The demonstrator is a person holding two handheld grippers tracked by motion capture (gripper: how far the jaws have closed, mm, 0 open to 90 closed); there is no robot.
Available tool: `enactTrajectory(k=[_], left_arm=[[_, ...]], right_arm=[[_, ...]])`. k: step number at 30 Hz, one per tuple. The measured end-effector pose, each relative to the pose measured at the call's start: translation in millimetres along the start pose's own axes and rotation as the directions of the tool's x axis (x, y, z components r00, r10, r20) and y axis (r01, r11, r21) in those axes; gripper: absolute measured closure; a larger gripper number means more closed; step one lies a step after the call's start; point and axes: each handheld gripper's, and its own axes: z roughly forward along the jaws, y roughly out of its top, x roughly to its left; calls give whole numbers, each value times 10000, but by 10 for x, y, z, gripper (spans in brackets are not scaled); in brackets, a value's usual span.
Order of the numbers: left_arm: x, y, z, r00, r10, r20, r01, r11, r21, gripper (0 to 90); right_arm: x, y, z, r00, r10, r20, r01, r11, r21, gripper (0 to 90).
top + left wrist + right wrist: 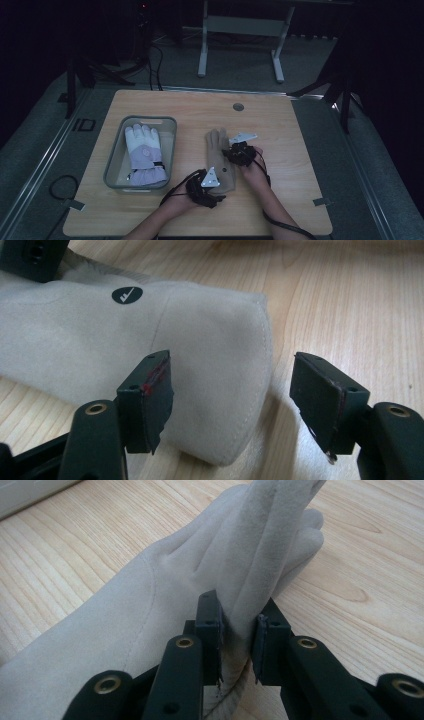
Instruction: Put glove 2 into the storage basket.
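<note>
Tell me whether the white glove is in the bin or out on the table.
In the bin: the white glove lies flat inside the grey bin, fingers pointing away.

Beige glove (165, 595): soft matt suede-like cloth. Table (280, 130): smooth pale wood grain. Bin (116, 150): grey plastic.

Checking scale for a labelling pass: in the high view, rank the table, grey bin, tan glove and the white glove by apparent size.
1. Table
2. Bin
3. Tan glove and white glove: look alike, so unranked.
</note>
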Motion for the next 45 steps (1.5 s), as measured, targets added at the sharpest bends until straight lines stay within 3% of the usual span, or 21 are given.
enactTrajectory(k=[2,6,9,10,12,15,18,23,29,39,41,45], left_arm=[[-18,13,19,9995,281,-138,-279,9994,197,338],[-8,52,32,9994,296,-190,-287,9987,431,347],[15,79,30,9988,300,-394,-277,9980,573,461],[13,90,29,9972,376,-652,-335,9975,627,485],[2,106,30,9901,688,-1225,-591,9949,815,686],[8,126,25,9897,632,-1284,-518,9946,896,782],[-9,143,9,9880,758,-1347,-636,9937,928,806],[3,173,-62,9916,445,-1216,-352,9964,774,811],[1,241,-195,9905,638,-1215,-537,9950,843,811],[-12,341,-489,9862,1058,-1271,-917,9895,1121,811],[-8,361,-564,9894,810,-1203,-690,9926,1004,810],[-52,423,-714,9848,1071,-1367,-949,9911,930,810]], right_arm=[[-15,-11,1,9999,151,-78,-152,9999,-57,767],[-12,-6,6,9998,176,-56,-177,9998,-43,766],[1,15,15,9998,183,68,-183,9998,29,766],[7,20,17,9998,158,119,-159,9999,52,767],[34,44,22,9996,82,281,-85,9999,103,773],[43,56,17,9995,83,307,-87,9999,106,782],[72,94,-19,9994,4,337,-5,10000,24,791],[67,136,-90,9997,223,111,-219,9991,-356,792],[84,245,-202,9997,232,-93,-237,9981,-571,791],[194,441,-372,9994,125,-316,-152,9960,-886,790],[218,482,-402,9992,95,-388,-133,9950,-993,790],[265,560,-462,9990,-3,-451,-48,9936,-1133,789]])
